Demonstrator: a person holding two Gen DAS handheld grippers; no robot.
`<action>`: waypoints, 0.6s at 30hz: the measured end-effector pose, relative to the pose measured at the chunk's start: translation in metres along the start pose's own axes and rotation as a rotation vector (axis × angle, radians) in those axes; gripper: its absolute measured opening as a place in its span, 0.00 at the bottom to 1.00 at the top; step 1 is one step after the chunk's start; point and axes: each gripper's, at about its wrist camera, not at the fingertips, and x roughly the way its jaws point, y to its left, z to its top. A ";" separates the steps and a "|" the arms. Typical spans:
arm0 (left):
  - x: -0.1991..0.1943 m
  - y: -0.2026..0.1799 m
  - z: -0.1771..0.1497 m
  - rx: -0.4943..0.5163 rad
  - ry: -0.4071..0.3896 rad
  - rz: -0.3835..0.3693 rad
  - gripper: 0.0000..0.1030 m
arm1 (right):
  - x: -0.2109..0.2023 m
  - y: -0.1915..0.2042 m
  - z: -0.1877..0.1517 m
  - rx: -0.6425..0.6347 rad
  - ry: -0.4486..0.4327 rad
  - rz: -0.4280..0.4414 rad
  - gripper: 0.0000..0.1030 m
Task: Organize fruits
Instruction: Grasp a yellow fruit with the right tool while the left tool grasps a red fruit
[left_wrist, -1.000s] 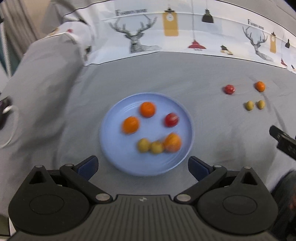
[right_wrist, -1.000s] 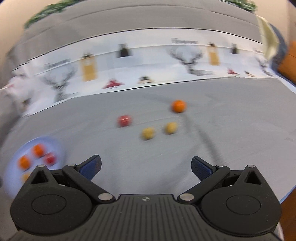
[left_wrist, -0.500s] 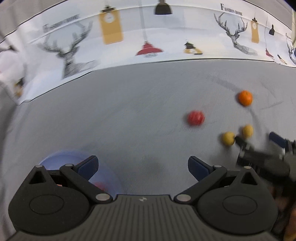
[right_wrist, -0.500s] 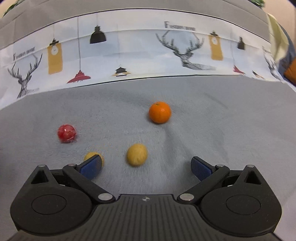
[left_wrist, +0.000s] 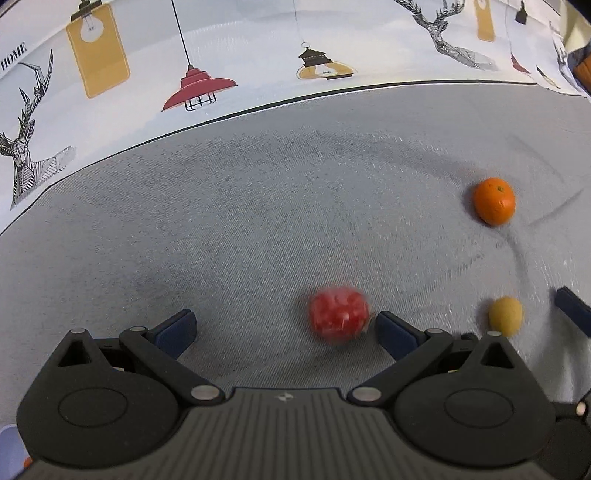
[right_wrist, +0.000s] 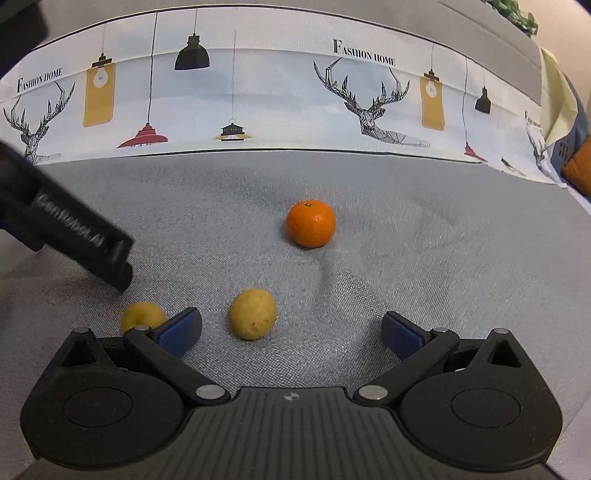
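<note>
Both grippers have closed in from the plate side. Left gripper (left_wrist: 284, 325) wide open, empty, red fruit (left_wrist: 339, 318) blurred, apparently between its fingers. Right gripper (right_wrist: 291, 328) wide open, empty, around yellow fruit (right_wrist: 252, 314); grasps imminent.

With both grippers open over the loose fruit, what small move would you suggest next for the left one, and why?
Probably ease the left gripper forward and slightly right, then close on the red fruit. Its jaws are open and the fruit lies just ahead, close to the right-side finger rather than centred. The right gripper likewise faces a yellow fruit.
</note>
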 end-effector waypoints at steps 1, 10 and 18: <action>0.001 0.000 0.002 -0.004 0.005 0.001 1.00 | 0.000 0.001 0.000 -0.003 -0.003 -0.003 0.99; -0.030 -0.012 -0.005 0.089 -0.068 -0.029 0.34 | -0.010 0.002 0.002 -0.019 -0.035 0.120 0.26; -0.098 0.015 -0.049 0.017 -0.056 0.039 0.34 | -0.007 -0.026 0.004 0.128 -0.036 -0.045 0.26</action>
